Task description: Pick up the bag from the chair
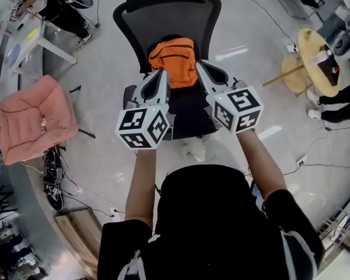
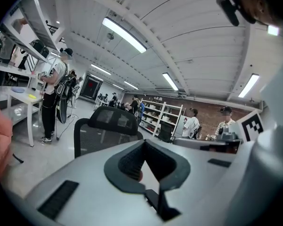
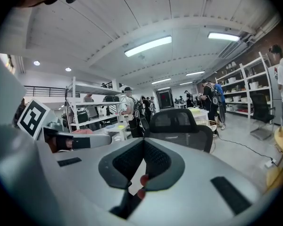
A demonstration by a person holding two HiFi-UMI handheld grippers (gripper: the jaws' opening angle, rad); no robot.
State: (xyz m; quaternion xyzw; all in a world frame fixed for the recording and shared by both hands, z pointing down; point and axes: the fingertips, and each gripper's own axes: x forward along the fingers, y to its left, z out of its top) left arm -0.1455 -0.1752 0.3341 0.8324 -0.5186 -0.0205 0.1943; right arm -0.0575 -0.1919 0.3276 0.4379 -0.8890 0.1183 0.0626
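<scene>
Both grey plastic tongs, the left gripper (image 1: 163, 74) and the right gripper (image 1: 200, 66), are hanging out with their jaws pinched fully together on nothing, the ribbed black pads meeting in a V. Just past the tips, the crumpled orange fabric bag (image 1: 174, 60) is slumping on the seat of the black office chair (image 1: 163, 16), one tip at each side, leaning against its curved mesh backrest.

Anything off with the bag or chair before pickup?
Nothing stands out. The orange bag sits crumpled on the chair seat, against the backrest. The left tool and right tool flank it, both shut, neither gripping it.
</scene>
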